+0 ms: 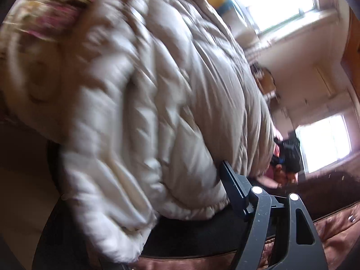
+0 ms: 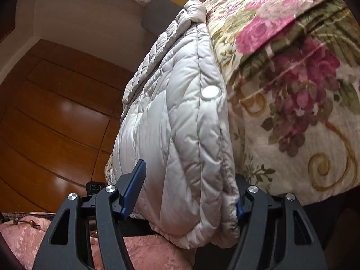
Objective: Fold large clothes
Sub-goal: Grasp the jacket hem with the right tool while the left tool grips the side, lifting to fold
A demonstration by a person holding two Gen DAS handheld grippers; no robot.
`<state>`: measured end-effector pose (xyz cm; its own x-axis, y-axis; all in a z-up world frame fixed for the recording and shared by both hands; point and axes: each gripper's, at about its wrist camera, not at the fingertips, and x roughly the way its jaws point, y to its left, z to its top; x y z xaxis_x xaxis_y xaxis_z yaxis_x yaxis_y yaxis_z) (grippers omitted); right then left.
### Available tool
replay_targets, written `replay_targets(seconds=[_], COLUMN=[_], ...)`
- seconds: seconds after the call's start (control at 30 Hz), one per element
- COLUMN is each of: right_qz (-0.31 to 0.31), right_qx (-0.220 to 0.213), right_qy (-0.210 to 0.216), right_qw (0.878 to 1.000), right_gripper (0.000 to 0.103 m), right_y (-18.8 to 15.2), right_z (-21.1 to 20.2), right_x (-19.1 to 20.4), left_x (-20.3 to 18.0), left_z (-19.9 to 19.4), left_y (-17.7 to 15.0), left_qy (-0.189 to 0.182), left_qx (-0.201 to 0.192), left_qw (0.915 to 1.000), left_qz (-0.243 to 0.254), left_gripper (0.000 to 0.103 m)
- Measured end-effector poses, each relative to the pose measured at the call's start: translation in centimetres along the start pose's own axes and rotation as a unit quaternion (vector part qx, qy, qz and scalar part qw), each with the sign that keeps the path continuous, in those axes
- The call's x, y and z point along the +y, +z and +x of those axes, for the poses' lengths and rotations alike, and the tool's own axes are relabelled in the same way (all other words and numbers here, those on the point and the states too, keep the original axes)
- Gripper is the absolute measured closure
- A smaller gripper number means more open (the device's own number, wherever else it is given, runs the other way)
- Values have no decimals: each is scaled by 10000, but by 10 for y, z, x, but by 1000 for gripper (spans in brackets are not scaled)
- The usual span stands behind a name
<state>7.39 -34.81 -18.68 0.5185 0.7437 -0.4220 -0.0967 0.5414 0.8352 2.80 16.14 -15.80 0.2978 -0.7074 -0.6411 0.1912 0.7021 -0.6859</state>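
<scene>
A pale grey-white quilted puffer jacket (image 1: 139, 103) fills the left wrist view, blurred, bunched and lifted. My left gripper (image 1: 180, 193) has its right finger (image 1: 231, 186) pressed against the jacket's hem; the left finger is hidden behind the fabric. In the right wrist view the folded jacket (image 2: 175, 135) with a white snap button (image 2: 210, 93) sits between my right gripper's (image 2: 186, 191) two fingers, the left pad (image 2: 132, 189) blue. The jaws stand wide around the thick fold and press its sides.
A floral blanket (image 2: 292, 78) with pink roses lies beside the jacket on the right. A wooden floor (image 2: 56, 117) is to the left. Pink patterned bedding (image 2: 139, 254) lies below. Bright windows (image 1: 270, 0) and a brown cover (image 1: 333, 225) show in the left wrist view.
</scene>
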Motion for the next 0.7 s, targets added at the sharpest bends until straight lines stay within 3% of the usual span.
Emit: replay_targets(seconds=[0.07, 0.1, 0.13, 0.2, 0.23, 0.37, 0.53, 0.7], right_qz=[136, 187, 152, -4, -79, -342, -464, -755], right_qx=[43, 102, 125, 89, 41, -254, -742, -963], right_qy=[57, 107, 134, 326, 441, 901, 1409, 1939], right_qw=[9999, 9997, 9997, 9994, 9990, 9950, 9861, 9734], right_gripper=[44, 49, 59, 66, 72, 79, 82, 83], right_y=[-6, -8, -11, -12, -11, -8, -4, -4], right_z=[6, 9, 9, 6, 2, -15, -37, -58], right_x=[-2, -2, 0, 8, 14, 37, 57, 81], left_x=[-5, -8, -12, -26, -34, -64, -88, -110], left_z=[3, 2, 0, -4, -8, -38, -69, -99], left_y=[0, 1, 1, 4, 5, 8, 14, 10], left_qy=[22, -12, -68, -128, -177, -704, -1091, -1518], left_qx=[37, 19, -27, -158, -249, -930, -1635, -2161], left_qw=[10000, 10000, 10000, 9996, 9992, 9921, 9791, 9624], left_qz=[44, 29, 22, 172, 262, 465, 527, 637], left_gripper=[52, 65, 72, 78, 80, 83, 86, 87])
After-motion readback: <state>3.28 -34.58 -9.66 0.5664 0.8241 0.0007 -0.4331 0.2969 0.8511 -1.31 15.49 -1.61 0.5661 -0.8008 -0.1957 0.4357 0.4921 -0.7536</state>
